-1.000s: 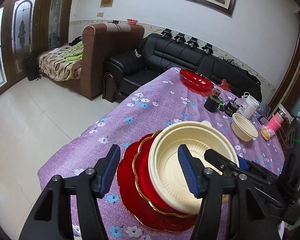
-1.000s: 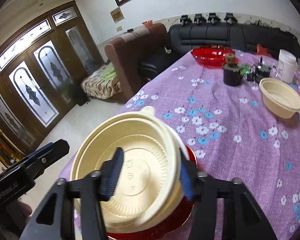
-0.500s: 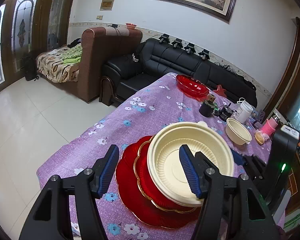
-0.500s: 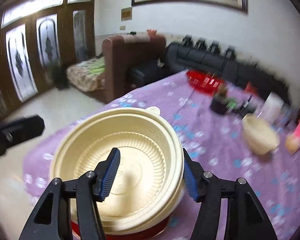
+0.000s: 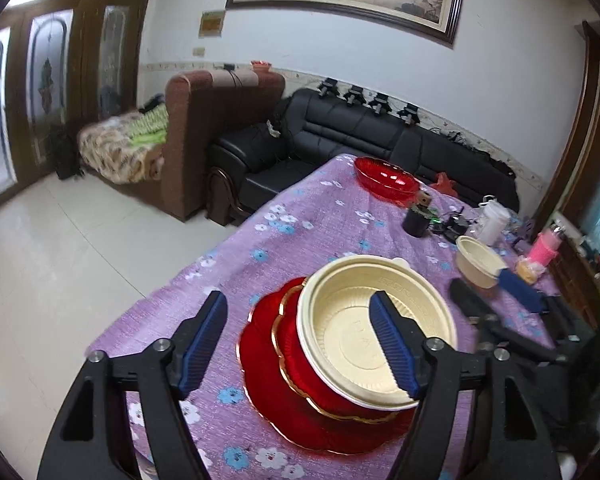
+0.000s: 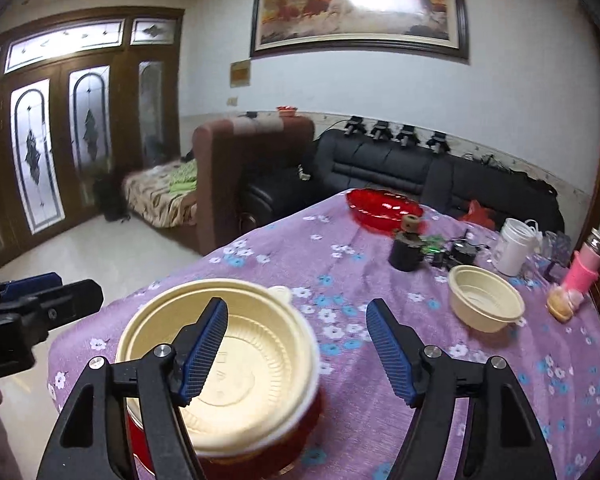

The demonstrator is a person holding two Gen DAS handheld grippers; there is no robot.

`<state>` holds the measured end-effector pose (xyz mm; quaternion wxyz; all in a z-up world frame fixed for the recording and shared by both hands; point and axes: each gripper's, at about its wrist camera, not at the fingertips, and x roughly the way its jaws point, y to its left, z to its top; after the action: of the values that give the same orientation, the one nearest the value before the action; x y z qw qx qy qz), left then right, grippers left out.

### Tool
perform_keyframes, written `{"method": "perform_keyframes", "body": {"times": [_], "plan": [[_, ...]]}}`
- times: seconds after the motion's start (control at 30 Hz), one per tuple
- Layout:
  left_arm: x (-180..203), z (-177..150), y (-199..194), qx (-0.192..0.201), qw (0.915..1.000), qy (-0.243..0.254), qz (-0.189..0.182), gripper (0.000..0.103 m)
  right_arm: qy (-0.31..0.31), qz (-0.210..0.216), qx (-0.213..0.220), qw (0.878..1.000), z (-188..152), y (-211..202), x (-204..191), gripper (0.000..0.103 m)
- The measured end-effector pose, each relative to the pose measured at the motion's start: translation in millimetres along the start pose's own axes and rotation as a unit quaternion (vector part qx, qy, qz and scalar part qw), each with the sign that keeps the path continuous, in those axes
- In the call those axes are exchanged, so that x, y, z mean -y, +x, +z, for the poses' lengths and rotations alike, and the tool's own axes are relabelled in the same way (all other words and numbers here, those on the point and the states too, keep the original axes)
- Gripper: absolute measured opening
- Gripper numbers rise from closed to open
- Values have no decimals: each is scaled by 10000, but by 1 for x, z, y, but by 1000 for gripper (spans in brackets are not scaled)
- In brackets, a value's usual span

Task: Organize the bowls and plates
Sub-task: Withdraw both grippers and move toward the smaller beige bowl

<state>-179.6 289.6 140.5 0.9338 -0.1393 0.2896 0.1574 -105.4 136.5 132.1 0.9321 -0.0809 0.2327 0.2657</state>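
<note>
A large cream bowl (image 5: 352,320) sits on a gold-rimmed red plate (image 5: 296,364), which lies on a wider red plate (image 5: 276,412) at the near end of the table. My left gripper (image 5: 298,320) hovers over the stack's left side, jaws opening, one finger above the bowl's hollow, pads touching nothing. My right gripper (image 6: 298,318) is opening too. The cream bowl (image 6: 228,344) lies under its left finger, and its pads are clear of the rim. Each gripper shows in the other's view, right gripper (image 5: 496,294) and left gripper (image 6: 40,300).
A small cream bowl (image 6: 484,300) stands to the right and a red glass bowl (image 6: 384,204) at the far end. Between them are a black cylinder (image 6: 406,254), a white jar (image 6: 514,246) and a pink bottle (image 6: 582,268). The purple floral tablecloth (image 6: 380,280) drops off on the left towards sofas.
My right gripper has lifted and swung to the right, so the cream bowl now lies left of its centre. Both pairs of jaws stand wider than before.
</note>
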Motion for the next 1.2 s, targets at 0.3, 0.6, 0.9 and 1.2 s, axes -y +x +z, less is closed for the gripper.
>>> {"method": "perform_keyframes", "body": {"times": [0.3, 0.6, 0.9, 1.2], "plan": [[38, -10, -10, 263, 9964, 716, 366, 87, 547, 10, -150, 9984, -17, -24, 42, 79], [75, -21, -5, 81, 9929, 1154, 269, 87, 910, -131, -273, 9954, -31, -33, 79, 80], [111, -32, 0, -77, 9879, 1539, 189, 87, 1174, -173, -265, 9926, -43, -41, 109, 81], [146, -43, 9, -213, 9826, 1842, 62, 87, 1510, -355, -311, 9874, -59, -48, 149, 81]]}}
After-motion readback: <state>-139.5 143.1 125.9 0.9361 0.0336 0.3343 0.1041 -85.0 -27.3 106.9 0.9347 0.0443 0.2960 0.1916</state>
